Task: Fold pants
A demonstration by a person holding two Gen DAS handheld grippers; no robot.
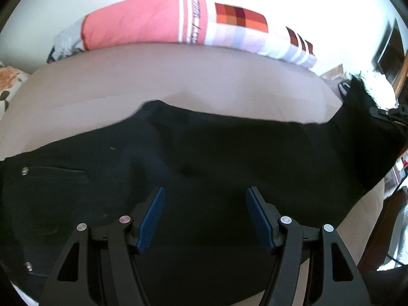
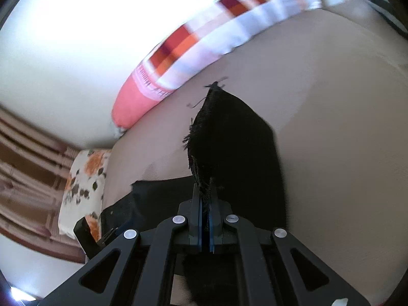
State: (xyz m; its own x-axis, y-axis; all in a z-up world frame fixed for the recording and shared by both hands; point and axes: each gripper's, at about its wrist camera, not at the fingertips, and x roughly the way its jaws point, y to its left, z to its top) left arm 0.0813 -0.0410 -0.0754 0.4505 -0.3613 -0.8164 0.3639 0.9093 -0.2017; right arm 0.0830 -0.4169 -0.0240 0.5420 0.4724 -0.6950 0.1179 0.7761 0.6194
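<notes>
While right gripper (image 2: 206, 199) pinches frayed hem — black pants (image 1: 204, 153) drape limp.

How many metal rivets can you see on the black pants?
2, both in the left wrist view at the pants' left end: upper rivet by the pocket seam, lower rivet near the frame's bottom-left edge. Folds may hide others.

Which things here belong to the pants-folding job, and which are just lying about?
Job: black pants, frayed leg hem, left gripper, right gripper, beige bed sheet.
Lying about: pink checked pillow, floral cushion.
</notes>
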